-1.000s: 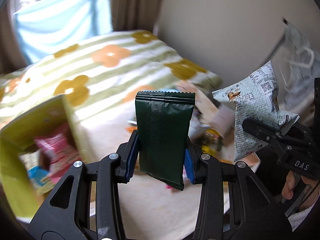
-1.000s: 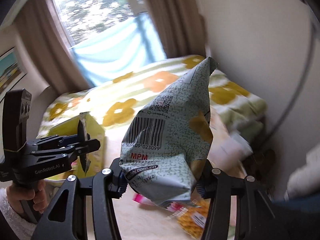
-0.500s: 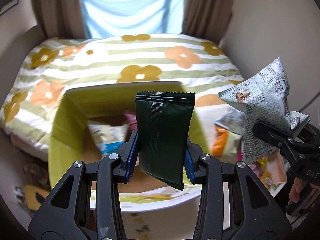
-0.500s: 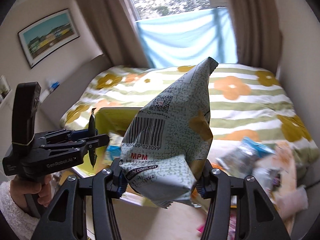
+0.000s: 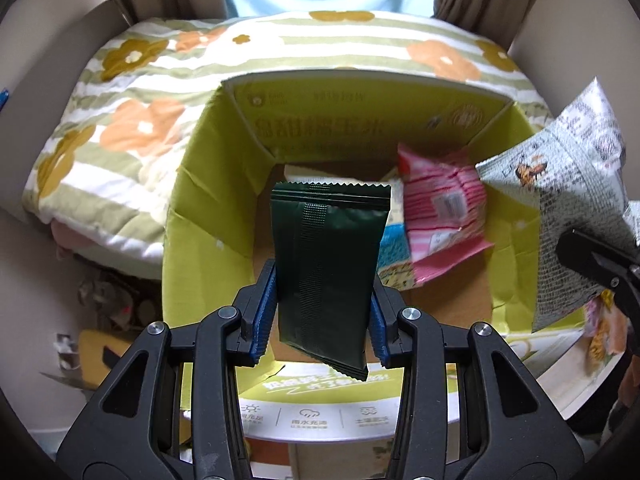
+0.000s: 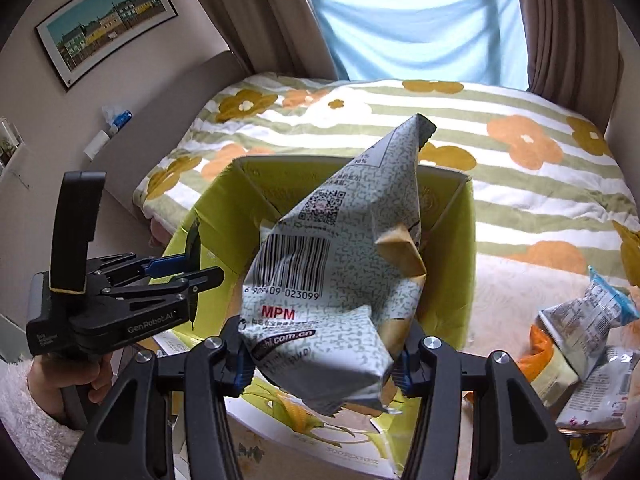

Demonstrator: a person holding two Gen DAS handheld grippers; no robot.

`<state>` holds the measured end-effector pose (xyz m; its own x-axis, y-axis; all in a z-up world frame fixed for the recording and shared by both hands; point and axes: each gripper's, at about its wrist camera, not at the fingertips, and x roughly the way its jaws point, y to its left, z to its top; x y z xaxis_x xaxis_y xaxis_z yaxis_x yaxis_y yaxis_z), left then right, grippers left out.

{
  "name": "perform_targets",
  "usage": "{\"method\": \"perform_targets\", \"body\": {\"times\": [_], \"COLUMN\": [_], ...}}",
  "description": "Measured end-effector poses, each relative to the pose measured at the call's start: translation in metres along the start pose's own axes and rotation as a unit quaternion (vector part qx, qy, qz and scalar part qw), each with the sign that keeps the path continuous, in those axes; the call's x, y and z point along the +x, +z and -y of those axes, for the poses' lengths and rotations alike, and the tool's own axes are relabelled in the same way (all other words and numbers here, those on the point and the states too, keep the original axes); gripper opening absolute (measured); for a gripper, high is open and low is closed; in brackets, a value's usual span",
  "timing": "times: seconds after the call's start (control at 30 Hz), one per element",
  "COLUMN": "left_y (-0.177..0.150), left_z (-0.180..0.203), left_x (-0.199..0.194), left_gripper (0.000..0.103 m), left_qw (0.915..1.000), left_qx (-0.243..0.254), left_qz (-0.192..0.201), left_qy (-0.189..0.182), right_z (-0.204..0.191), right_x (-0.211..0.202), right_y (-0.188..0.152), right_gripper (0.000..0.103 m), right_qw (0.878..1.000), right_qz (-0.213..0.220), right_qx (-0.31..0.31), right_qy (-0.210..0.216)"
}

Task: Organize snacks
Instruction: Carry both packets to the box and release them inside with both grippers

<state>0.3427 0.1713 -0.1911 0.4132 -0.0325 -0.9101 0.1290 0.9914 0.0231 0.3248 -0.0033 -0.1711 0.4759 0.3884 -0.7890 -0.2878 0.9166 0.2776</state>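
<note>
My left gripper is shut on a dark green snack packet, held upright above the open yellow-green cardboard box. Inside the box lie a pink striped packet and a pale packet with a blue patch. My right gripper is shut on a grey-white printed bag with a barcode, hanging over the same box. That bag shows at the right edge of the left wrist view. The left gripper appears at the left of the right wrist view, held by a hand in a fleecy sleeve.
A bed with a flower-patterned striped cover lies behind the box. Several loose snack packets lie on the surface to the right of the box. Clutter sits on the floor to the left. Curtains and a blue cloth hang at the window.
Both grippers swung left and downward from the loose packets to above the open box, each keeping its packet. The box now fills the middle of both views.
</note>
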Motion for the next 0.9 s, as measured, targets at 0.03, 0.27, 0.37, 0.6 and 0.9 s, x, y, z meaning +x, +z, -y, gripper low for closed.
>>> {"method": "perform_targets", "body": {"times": [0.03,0.27,0.37,0.6,0.9], "left_y": [-0.002,-0.016,-0.022,-0.032,-0.032], "left_z": [0.002,0.006,0.002,-0.005,-0.005], "left_x": [0.003,-0.003,-0.014,-0.027,-0.037], "left_gripper": [0.037,0.103,0.103,0.103,0.103], "left_qw": [1.0,1.0,0.9997,0.9986,0.9985], "left_qx": [0.006,-0.001,-0.018,-0.047,-0.044], "left_qz": [-0.001,0.008,0.015,0.023,0.028], "left_qy": [0.006,0.002,0.004,0.003,0.015], "right_z": [0.0,0.006,0.009,0.006,-0.004], "right_x": [0.001,0.004,0.003,0.006,0.01], "right_y": [0.0,-0.002,-0.004,-0.007,-0.01], "right_gripper": [0.049,0.049,0.049,0.049,0.1], "right_qw": [1.0,1.0,0.999,0.999,0.995], "right_qz": [-0.005,-0.028,-0.035,-0.043,-0.034], "right_qx": [0.0,0.008,0.005,-0.018,-0.064], "right_qy": [-0.002,-0.006,-0.005,0.008,-0.064]}}
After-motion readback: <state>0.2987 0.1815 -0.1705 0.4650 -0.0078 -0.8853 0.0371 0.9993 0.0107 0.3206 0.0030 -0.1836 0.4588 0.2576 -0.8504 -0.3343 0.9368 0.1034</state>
